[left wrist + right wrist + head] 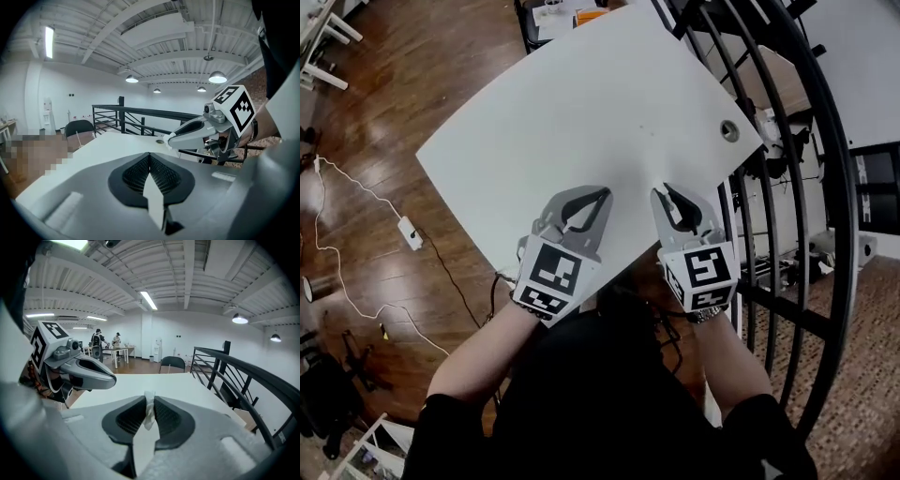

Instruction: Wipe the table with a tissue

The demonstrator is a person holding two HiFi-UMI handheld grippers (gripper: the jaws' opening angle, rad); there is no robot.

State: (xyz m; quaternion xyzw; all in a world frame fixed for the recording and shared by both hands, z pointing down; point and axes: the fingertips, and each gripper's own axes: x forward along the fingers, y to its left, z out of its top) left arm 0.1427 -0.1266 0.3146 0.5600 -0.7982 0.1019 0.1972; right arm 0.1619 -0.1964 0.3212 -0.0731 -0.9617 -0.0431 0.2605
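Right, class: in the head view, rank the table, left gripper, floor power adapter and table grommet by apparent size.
1. table
2. left gripper, enlarged by nearness
3. power adapter and grommet: too alike to rank

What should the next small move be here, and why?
Probably lower the right gripper until the tissue meets the table, then start a stroke. Its jaws are shut on that small wad, which seems held off the top by the near edge; the left gripper is shut and empty.

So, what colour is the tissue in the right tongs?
The tissue is white; the right gripper view shows it best.
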